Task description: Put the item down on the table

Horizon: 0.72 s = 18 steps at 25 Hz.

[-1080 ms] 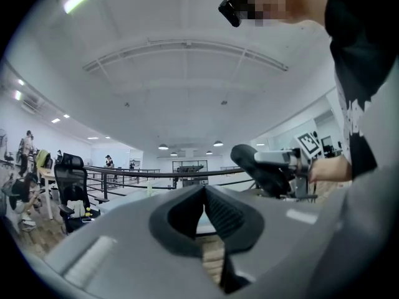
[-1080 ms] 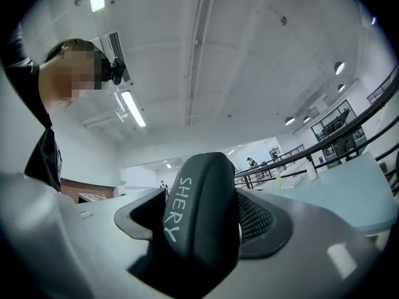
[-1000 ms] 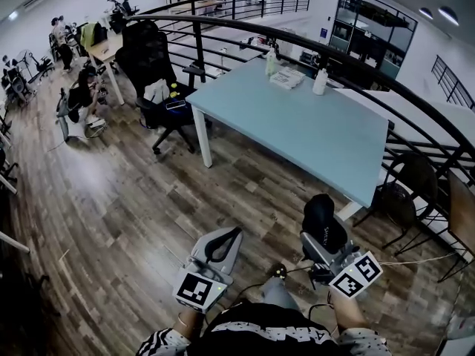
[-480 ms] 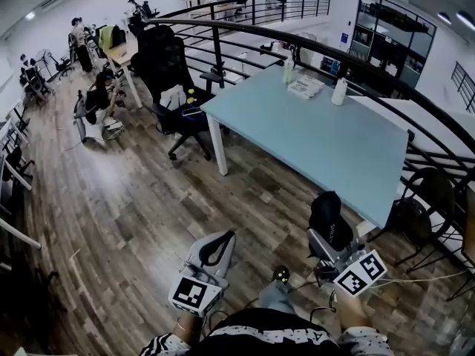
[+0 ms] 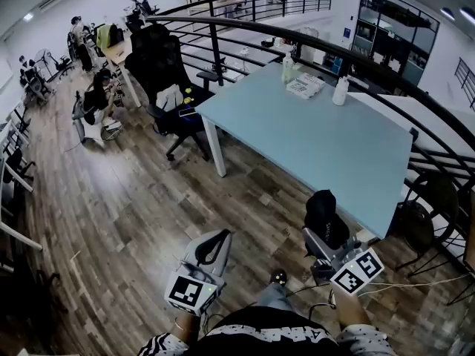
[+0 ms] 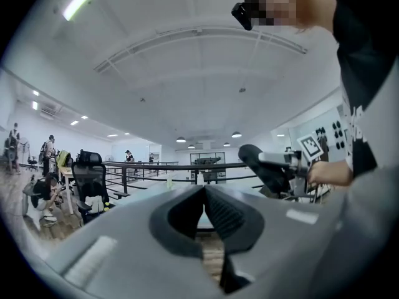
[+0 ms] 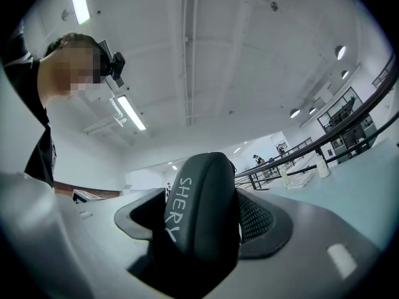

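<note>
On the left, the left gripper (image 5: 220, 237) is idle over the wood floor (image 5: 133, 213), its jaws pressed together tip to tip with nothing between them. To its right, the right gripper (image 5: 325, 233) pinches the black item (image 5: 323, 212) (a rounded case, by the look of it, with white lettering down its side). The item's long axis runs out along the jaws and points up toward the table (image 5: 319, 147). The table's near edge lies just ahead and to the right, so the right hand is the nearer one and need only reach forward over bare tabletop
</note>
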Tool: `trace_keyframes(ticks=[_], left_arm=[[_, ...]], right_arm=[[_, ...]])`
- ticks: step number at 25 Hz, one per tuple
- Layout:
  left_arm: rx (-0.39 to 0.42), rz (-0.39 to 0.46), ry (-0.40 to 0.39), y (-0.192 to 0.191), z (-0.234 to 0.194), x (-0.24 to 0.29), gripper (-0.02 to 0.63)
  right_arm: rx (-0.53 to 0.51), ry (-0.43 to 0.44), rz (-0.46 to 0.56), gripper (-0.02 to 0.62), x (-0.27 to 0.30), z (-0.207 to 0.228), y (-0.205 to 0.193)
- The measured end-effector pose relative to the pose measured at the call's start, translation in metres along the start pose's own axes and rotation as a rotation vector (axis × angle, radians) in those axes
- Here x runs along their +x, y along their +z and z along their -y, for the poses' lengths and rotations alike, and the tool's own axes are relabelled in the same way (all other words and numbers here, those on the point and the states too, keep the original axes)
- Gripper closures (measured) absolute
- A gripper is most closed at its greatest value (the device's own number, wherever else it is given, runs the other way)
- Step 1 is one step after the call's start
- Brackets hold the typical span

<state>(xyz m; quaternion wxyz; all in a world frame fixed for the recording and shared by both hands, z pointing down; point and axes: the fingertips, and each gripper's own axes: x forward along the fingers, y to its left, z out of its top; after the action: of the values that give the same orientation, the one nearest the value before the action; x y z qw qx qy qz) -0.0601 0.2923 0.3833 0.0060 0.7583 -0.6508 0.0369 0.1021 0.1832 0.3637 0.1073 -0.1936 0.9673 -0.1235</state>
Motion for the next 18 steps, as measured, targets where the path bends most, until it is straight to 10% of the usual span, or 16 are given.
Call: trace_keyframes(ticks=[18], left_arm=[[0.042, -0.015, 0.099, 0.014, -0.018, 0.093, 0.606]], right_arm=[[0.046, 0.094, 0.011, 0.241, 0.051, 0.091, 0.016]])
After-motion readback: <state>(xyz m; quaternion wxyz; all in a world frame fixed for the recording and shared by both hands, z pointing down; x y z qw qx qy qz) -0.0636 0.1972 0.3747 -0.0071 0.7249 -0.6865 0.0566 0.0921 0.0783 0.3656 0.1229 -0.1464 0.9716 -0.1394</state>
